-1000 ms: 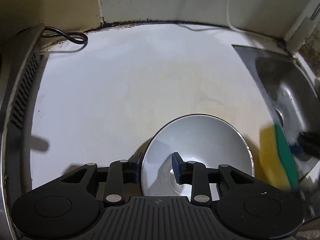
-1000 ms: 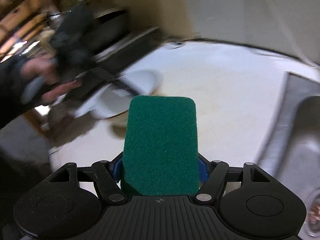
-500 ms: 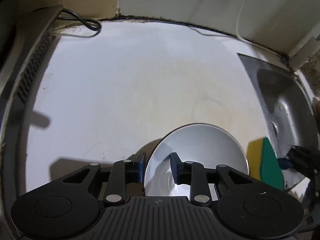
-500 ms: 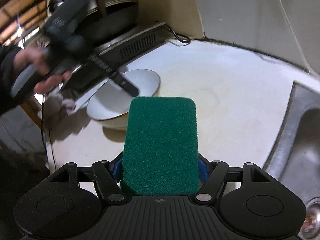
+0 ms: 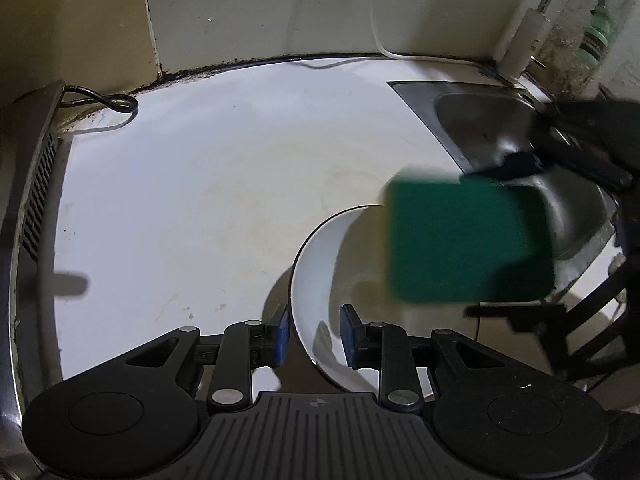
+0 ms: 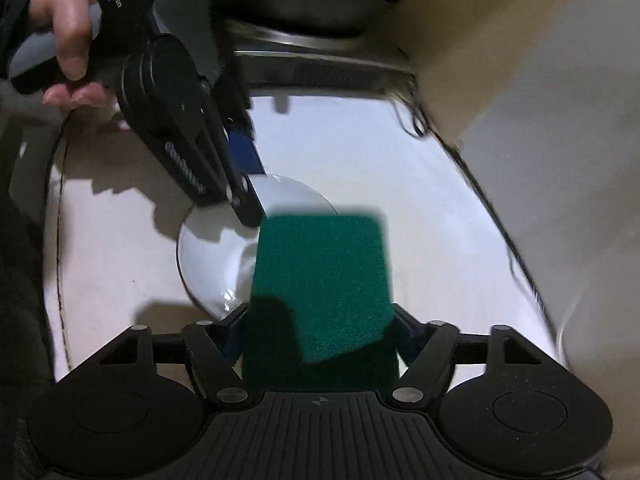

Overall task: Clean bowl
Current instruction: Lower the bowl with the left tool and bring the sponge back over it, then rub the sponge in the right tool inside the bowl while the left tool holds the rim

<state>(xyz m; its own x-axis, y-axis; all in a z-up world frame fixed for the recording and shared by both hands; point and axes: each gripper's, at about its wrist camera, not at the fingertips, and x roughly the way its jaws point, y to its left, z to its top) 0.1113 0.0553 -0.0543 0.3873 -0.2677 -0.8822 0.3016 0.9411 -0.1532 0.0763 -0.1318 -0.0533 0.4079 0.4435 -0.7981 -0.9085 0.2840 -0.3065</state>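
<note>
Left tongs (image 5: pixel 312 334): closed on the near rim of the white bowl (image 5: pixel 340 272), one blue pad outside the wall, the other inside.
Right tongs (image 6: pixel 320 332): clamped on the green scouring sponge (image 6: pixel 324 280), which stands out forward between the pads.
Bowl: lifted at a tilt above the white surface (image 5: pixel 200 184), throwing a shadow on it; its open side faces the sponge.
Sponge against bowl: in the left wrist view the sponge (image 5: pixel 468 240) covers the bowl's far right part; whether it touches the inside I cannot tell, the sponge being blurred.
Left hand (image 6: pixel 68 40): seen from the right wrist view, wrapped round the handle of the left tongs.
Farther off: steel sink (image 5: pixel 500 132) set in the surface to the right, faucet (image 5: pixel 560 4) behind it, a black cable (image 5: pixel 108 102) looped at the back left corner.
</note>
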